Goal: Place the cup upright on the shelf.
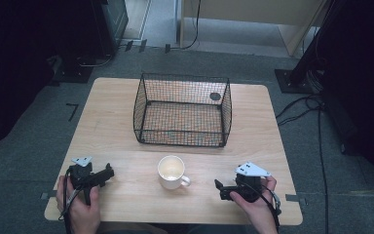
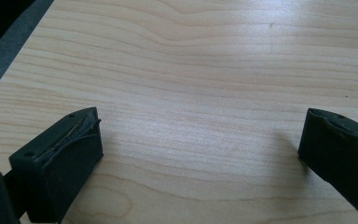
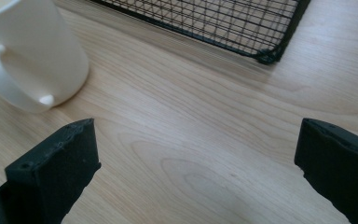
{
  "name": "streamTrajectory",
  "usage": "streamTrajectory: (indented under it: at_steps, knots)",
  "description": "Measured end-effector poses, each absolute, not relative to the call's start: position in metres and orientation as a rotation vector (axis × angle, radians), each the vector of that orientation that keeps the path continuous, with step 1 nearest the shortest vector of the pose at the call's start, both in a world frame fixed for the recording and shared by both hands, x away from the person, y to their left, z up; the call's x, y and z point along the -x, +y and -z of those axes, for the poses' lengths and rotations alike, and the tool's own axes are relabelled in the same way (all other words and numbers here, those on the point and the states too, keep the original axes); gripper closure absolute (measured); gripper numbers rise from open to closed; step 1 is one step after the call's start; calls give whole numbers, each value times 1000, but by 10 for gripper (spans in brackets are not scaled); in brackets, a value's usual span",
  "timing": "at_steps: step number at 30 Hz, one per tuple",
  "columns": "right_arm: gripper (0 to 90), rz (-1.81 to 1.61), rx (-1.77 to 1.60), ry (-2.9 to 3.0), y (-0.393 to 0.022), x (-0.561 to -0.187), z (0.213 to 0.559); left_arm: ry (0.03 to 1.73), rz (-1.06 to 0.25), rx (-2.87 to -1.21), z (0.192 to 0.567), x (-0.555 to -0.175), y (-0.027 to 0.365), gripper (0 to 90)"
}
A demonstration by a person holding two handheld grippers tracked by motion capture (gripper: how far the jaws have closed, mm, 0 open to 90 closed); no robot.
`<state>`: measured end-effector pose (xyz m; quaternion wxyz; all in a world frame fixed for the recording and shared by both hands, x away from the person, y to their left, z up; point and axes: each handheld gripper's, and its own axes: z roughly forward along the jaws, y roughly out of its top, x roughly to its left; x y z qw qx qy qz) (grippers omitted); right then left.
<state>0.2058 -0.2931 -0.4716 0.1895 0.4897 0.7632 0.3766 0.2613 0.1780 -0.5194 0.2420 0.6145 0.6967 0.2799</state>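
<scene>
both grippers are sitting low over the table [image 1: 112, 124] with jaws spread wide, gripping nothing. mug [image 1: 171, 171] is standing between left gripper [image 1: 108, 174] and right gripper [image 1: 218, 189], handle pointing toward the right one, basket [image 1: 182, 110] just beyond it.

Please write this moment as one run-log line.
left gripper: open, idle | right gripper: open, beside white ceramic mug | black wire basket: empty | wooden table
</scene>
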Motion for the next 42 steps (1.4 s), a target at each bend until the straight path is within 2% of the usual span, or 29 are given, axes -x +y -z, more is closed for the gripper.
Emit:
streamTrajectory:
  at_steps: [23,26,34,41,42]
  knots:
    - [0,-1156,-1255,2285,-244,-206,463,1905,-765,-1681,519,-261,178,0]
    - [62,-1165,-1238,2278,-239,-204,464,1905,-766,-1680,519,-261,178,0]
    - [135,-1230,-1211,2289,-227,-205,464,1905,-765,-1681,519,-261,178,0]
    - [327,-1287,-1153,2346,-217,-204,466,1905,-765,-1681,519,-261,178,0]
    - [327,-1287,-1153,2346,-217,-204,466,1905,-766,-1681,519,-261,178,0]
